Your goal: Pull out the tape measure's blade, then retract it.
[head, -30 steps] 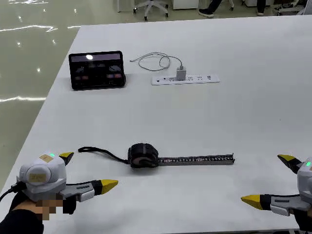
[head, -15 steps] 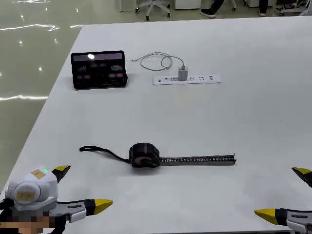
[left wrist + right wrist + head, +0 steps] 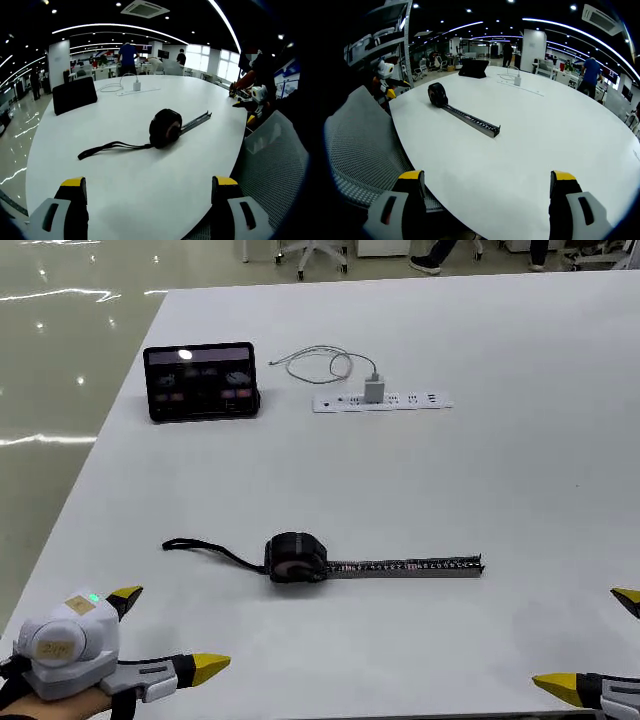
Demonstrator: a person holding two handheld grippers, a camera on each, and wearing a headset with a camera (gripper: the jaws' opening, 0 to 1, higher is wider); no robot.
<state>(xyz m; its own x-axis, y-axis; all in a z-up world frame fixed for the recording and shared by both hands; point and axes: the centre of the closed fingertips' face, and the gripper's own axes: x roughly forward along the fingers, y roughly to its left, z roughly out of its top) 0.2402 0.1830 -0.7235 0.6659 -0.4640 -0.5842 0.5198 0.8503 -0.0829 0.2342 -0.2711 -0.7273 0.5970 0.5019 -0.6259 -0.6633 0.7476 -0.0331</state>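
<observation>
A black tape measure (image 3: 295, 558) lies on the white table (image 3: 420, 480), its blade (image 3: 405, 566) drawn out to the right and its wrist strap (image 3: 200, 549) trailing left. In the left gripper view the tape measure (image 3: 166, 128) sits ahead with the blade (image 3: 196, 121) running right. The right gripper view has the tape measure (image 3: 437, 94) far off and the blade (image 3: 472, 119) pointing toward me. My left gripper (image 3: 168, 630) stands open at the table's near left corner, holding nothing. My right gripper (image 3: 595, 645) is open at the near right edge, well apart from the blade tip.
A dark tablet (image 3: 200, 381) stands at the back left. A white power strip (image 3: 382, 401) with a plugged charger and a looped cable (image 3: 315, 363) lies behind the tape measure. A grey mesh chair (image 3: 362, 150) sits beside the table's near edge.
Both grippers have drawn back toward the near edge of the table, away from the tape measure. The tape measure and its blade have stayed put.
</observation>
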